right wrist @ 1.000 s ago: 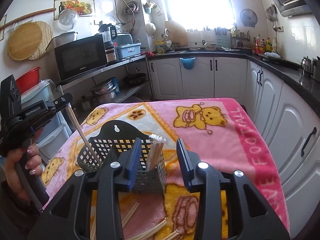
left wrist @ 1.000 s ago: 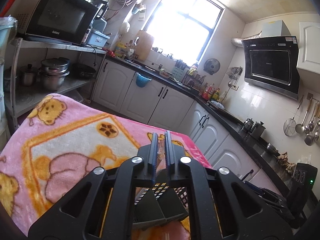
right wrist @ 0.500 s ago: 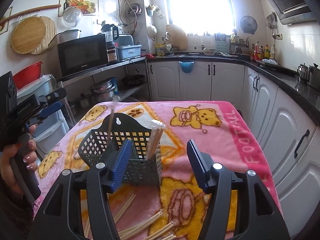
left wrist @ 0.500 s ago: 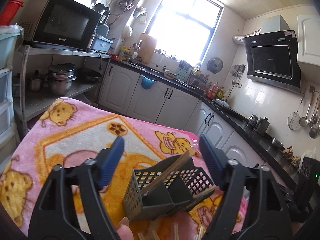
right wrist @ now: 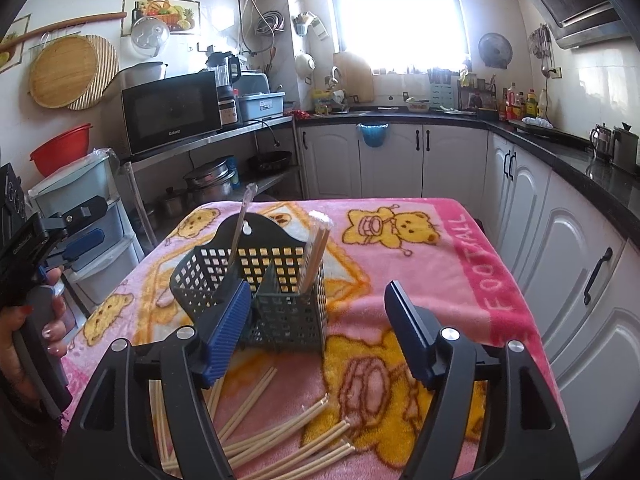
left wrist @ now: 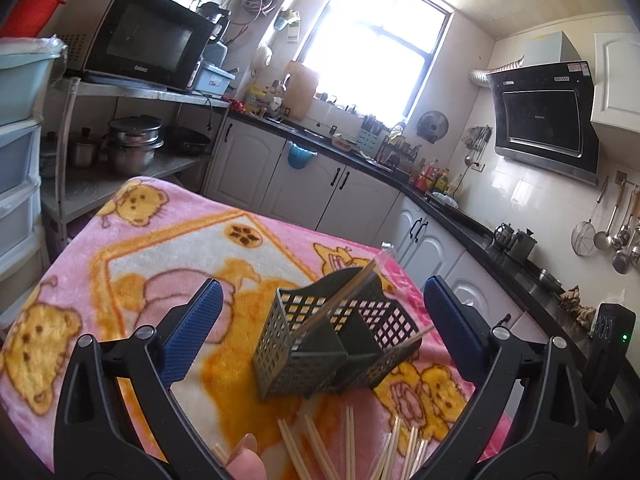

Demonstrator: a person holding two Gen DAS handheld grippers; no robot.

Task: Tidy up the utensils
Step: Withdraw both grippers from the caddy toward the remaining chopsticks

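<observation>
Both your claws, left gripper (left wrist: 320,334) & right gripper (right wrist: 314,336), are opening w/ nothing held, so don't bump the light chopstick basket (right wrist: 256,284) or it tips & spills chopsticks (right wrist: 314,256).

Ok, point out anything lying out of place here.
Many chopsticks lie scattered loose on the pink blanket before the black utensil basket, instead of standing inside it; only a few stand in its compartments.
</observation>
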